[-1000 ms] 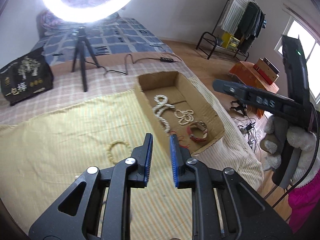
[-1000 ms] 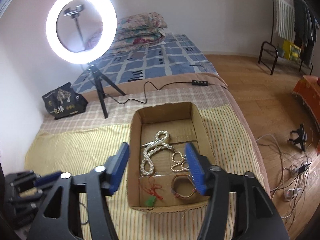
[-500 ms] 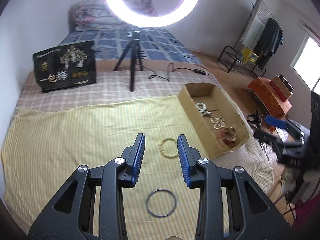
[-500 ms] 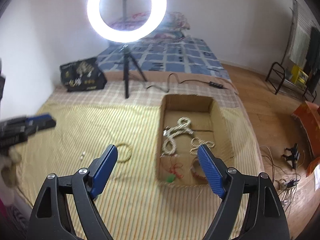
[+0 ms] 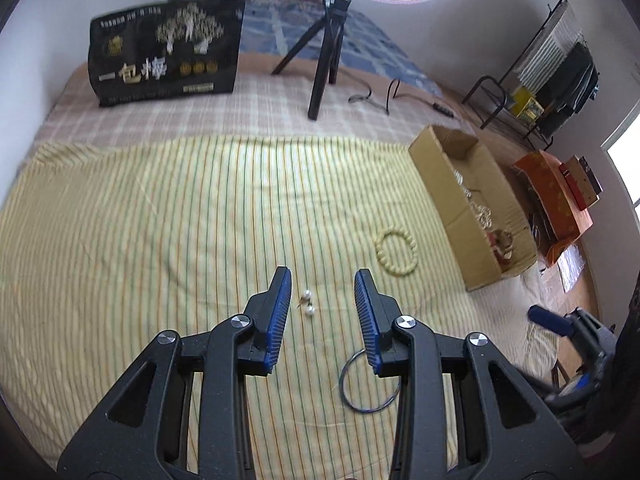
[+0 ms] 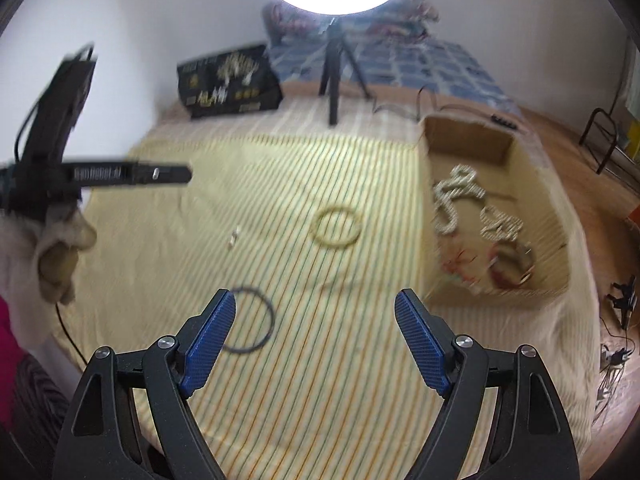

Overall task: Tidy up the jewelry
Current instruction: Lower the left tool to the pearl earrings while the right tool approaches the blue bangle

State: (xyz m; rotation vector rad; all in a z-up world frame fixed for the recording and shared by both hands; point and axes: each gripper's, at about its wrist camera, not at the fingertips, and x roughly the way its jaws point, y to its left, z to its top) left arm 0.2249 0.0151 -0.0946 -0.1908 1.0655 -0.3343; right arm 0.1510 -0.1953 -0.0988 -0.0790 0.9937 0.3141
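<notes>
On the yellow striped cloth lie a pair of pearl earrings, a yellow bead bracelet and a thin dark bangle. My left gripper hovers above the earrings, which show between its jaws; the jaws are closing and the pads touch nothing. My right gripper stands wide open and empty over the cloth, with the bangle by its left finger and the bracelet beyond. At the right, a cardboard box holds a white rope necklace and other pieces.
A ring light tripod and a black printed bag stand at the back of the bed, with a cable beside them. The bed's edge drops off just past the box. A clothes rack and an orange box stand on the floor.
Both grippers swung left, away from the box, and sank toward the striped cloth. The left one now frames the earrings. The right jaws opened wider.
</notes>
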